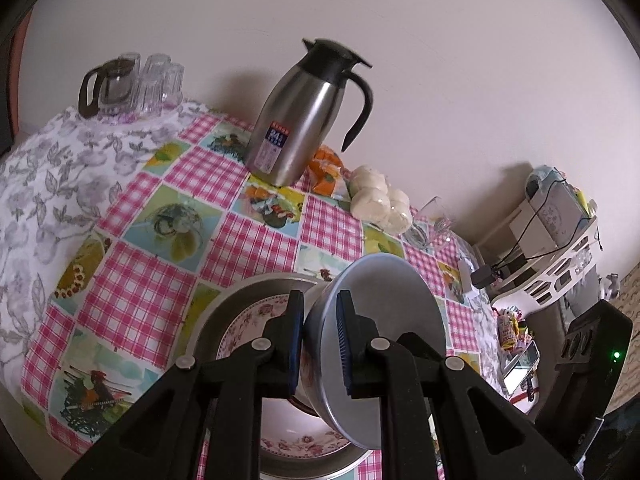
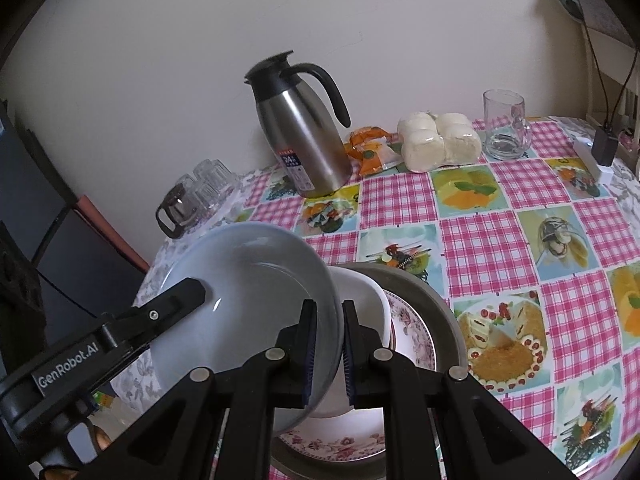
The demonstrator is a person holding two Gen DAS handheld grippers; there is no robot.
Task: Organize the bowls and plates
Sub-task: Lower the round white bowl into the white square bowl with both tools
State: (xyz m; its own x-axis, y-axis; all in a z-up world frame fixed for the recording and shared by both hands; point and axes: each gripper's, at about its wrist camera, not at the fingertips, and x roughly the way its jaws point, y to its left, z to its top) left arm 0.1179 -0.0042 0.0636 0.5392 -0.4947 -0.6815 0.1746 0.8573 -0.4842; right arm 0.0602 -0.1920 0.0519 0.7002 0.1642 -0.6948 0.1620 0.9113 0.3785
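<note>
A grey-blue bowl [image 1: 384, 312] is held tilted above a stack on the table. My left gripper [image 1: 320, 332] is shut on its rim. In the right wrist view my right gripper [image 2: 329, 348] is shut on the opposite rim of the same bowl [image 2: 248, 280], and the left gripper's finger [image 2: 168, 304] clamps the far side. Below sit a white bowl [image 2: 366, 300], a floral plate [image 2: 412, 332] and a grey metal plate [image 2: 436, 304]. The floral plate [image 1: 248, 320] and grey plate [image 1: 240, 292] also show in the left wrist view.
A steel thermos jug [image 2: 304, 128], a bag of white buns [image 2: 436, 140], an orange snack pack [image 2: 370, 148] and a glass mug [image 2: 504, 124] stand along the wall. Glasses and a small glass pot [image 2: 188, 196] sit at the table's left end. A charger [image 2: 600, 152] lies far right.
</note>
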